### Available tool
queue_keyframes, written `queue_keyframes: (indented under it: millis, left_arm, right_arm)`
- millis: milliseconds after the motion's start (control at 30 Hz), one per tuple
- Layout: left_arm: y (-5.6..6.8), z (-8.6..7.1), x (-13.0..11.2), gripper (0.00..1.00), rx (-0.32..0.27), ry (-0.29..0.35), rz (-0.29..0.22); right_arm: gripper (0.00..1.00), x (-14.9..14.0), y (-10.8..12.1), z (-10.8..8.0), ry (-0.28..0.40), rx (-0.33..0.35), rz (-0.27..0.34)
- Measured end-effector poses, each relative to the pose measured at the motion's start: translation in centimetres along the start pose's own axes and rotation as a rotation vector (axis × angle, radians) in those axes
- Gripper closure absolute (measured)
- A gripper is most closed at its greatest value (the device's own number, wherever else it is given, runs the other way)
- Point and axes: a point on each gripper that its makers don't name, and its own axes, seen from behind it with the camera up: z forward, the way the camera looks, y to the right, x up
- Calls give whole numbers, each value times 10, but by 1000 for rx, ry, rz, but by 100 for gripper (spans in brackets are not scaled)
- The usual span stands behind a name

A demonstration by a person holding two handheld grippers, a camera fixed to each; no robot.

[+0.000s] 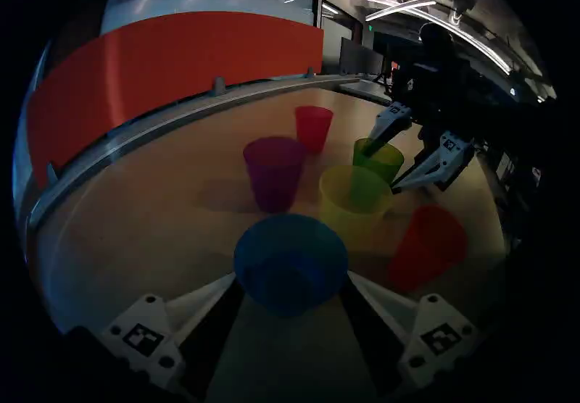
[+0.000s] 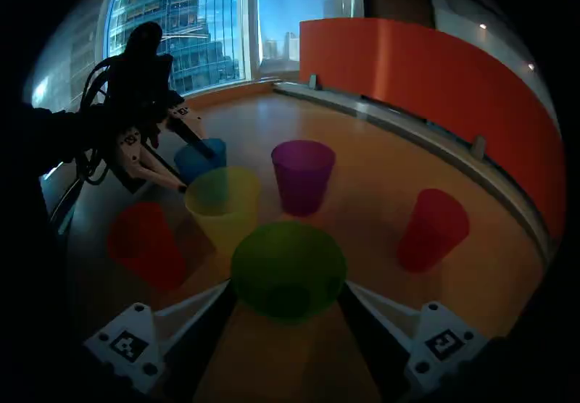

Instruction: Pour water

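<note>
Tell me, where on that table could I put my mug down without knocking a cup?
Bare table lies between the purple cup and the orange partition, and beyond the far red cup. It is crowded around the yellow cup, where the left hand-held gripper holds the blue cup and the right hand-held gripper the green cup.

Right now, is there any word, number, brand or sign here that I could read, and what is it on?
No readable text anywhere.
Markers on the left gripper: black-and-white square patterns, no letters or numbers.
Markers on the right gripper: the same kind of pattern.
Cups: plain, no label or brand visible.
</note>
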Motion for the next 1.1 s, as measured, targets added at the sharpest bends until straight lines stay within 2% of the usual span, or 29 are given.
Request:
queue_keyframes:
  millis: [267, 433, 600, 867, 1100]
  left_arm:
    - [-1, 1, 3, 13, 6, 10, -1]
    - [-1, 2, 4, 14, 5, 15, -15]
    - [-2, 2, 4, 16, 3, 15, -34]
    - [1, 1, 5, 16, -1, 14, -37]
    - [4, -5, 14, 16, 0, 33, -32]
  right_arm:
    - [1, 4, -2, 2, 9, 12, 20]
    - [11, 4, -1, 2, 11, 13, 25]
    - [12, 5, -1, 1, 18, 16, 34]
    - [12, 18, 4, -2, 58, 14, 70]
    - [12, 25, 5, -12, 65, 6, 56]
